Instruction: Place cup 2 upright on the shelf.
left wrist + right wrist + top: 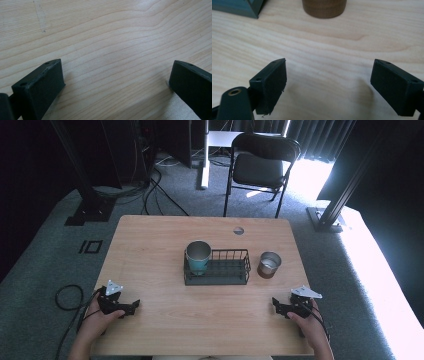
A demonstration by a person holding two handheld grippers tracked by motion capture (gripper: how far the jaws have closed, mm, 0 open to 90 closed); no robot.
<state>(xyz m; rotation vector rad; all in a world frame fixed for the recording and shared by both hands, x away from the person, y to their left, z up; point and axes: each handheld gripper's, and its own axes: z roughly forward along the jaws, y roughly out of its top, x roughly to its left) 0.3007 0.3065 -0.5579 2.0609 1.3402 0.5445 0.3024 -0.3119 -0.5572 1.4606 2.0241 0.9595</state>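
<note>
Both grippers rest released on the wooden counter (pixel 150 245): left gripper (pixel 131 306) and right gripper (pixel 276 305), fingers (pixel 273 85) spread wide, grasping nothing.

Brown cup (pixel 324 8) top cropped

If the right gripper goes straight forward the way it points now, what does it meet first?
Probably the brown cup, straight ahead of the open right gripper with bare table between; the rack lies to the side.
</note>
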